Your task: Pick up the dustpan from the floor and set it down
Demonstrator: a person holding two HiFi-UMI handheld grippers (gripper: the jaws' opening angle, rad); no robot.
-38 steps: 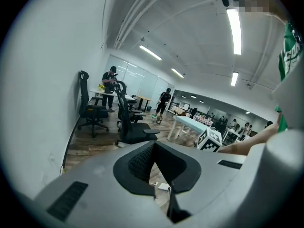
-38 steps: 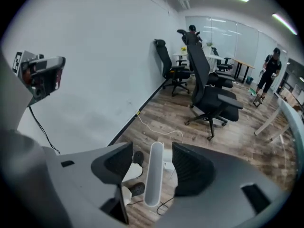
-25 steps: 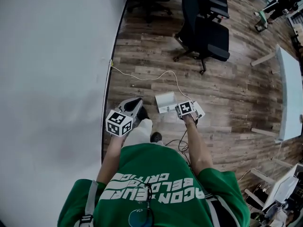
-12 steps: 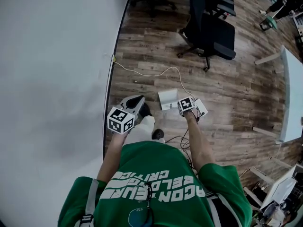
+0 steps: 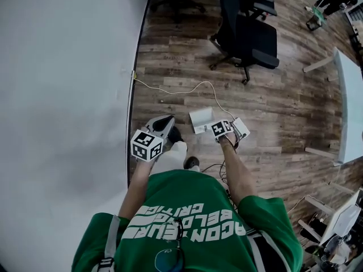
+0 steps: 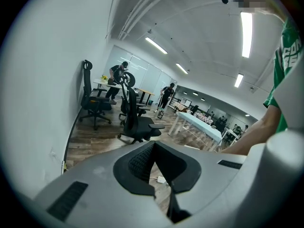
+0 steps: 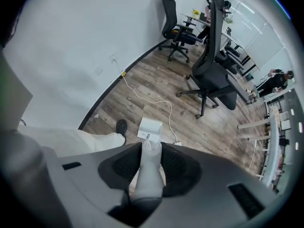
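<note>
My right claw (image 7: 151,148) points straight down and its jaws have just been closing; now the pads press on both sides of the pale handle (image 7: 148,175) of the dustpan (image 5: 201,119), which runs up between them. The white pan end sits low over the wood floor (image 5: 272,112), near my dark shoe (image 7: 121,126) and beside a white cable (image 5: 187,89) that trails from the wall (image 5: 62,95); I cannot tell whether it rests on the boards. My left claw (image 6: 154,148) hangs off to the side near the wall, jaws together with nothing between them. A black office chair (image 5: 249,35) stands well apart, further up the room
</note>
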